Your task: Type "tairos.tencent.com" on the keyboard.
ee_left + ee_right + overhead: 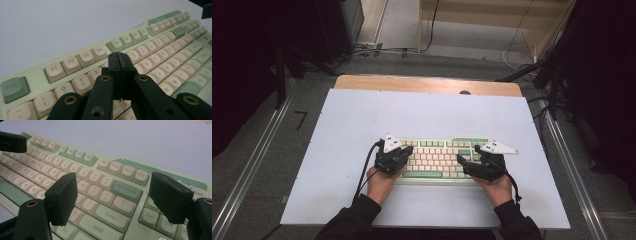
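Both hands reach forward from the near edge of the white tabletop to a green-and-cream keyboard lying near its middle. The left gripper hovers with jaws pressed together, empty, seemingly just above the number row; the right gripper is spread wide over the Enter key.

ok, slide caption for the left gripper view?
Left gripper, jaws shut and empty, poised over the number row of a green keyboard.

The left gripper has its jaws pressed together at frame centre, over the number row of the green-and-cream keyboard, perhaps touching a key; pale surface fills the upper left.
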`<state>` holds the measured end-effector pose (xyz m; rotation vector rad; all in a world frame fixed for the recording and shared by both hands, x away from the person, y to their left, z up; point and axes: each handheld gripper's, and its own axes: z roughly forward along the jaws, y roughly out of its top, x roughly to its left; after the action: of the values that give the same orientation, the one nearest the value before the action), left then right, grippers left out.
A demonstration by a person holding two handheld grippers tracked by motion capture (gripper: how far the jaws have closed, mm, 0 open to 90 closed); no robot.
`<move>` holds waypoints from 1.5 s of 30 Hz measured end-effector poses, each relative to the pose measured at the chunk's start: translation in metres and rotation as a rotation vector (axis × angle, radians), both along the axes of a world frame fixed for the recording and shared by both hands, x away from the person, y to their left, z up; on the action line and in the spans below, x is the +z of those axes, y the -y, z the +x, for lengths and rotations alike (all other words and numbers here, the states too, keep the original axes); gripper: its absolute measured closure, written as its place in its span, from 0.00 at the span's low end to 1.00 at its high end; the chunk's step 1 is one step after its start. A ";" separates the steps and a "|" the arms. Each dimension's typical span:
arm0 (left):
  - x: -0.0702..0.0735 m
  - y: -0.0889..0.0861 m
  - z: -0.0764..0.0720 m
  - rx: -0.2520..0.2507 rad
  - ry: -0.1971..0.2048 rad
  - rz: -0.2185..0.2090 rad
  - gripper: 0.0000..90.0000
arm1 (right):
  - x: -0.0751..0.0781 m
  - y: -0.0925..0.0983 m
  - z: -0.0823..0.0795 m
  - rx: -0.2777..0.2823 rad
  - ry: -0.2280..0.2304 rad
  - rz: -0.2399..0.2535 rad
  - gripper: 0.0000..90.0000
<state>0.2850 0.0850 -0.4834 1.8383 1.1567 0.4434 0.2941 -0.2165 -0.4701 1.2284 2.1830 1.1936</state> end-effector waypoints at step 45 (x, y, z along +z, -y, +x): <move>-0.009 0.018 0.008 -0.038 -0.091 0.035 1.00 | 0.001 0.003 -0.001 0.000 -0.004 0.006 0.24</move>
<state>0.2935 0.0673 -0.4922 1.9250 1.1792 0.3632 0.2934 -0.2195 -0.4690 1.2336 2.1841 1.1999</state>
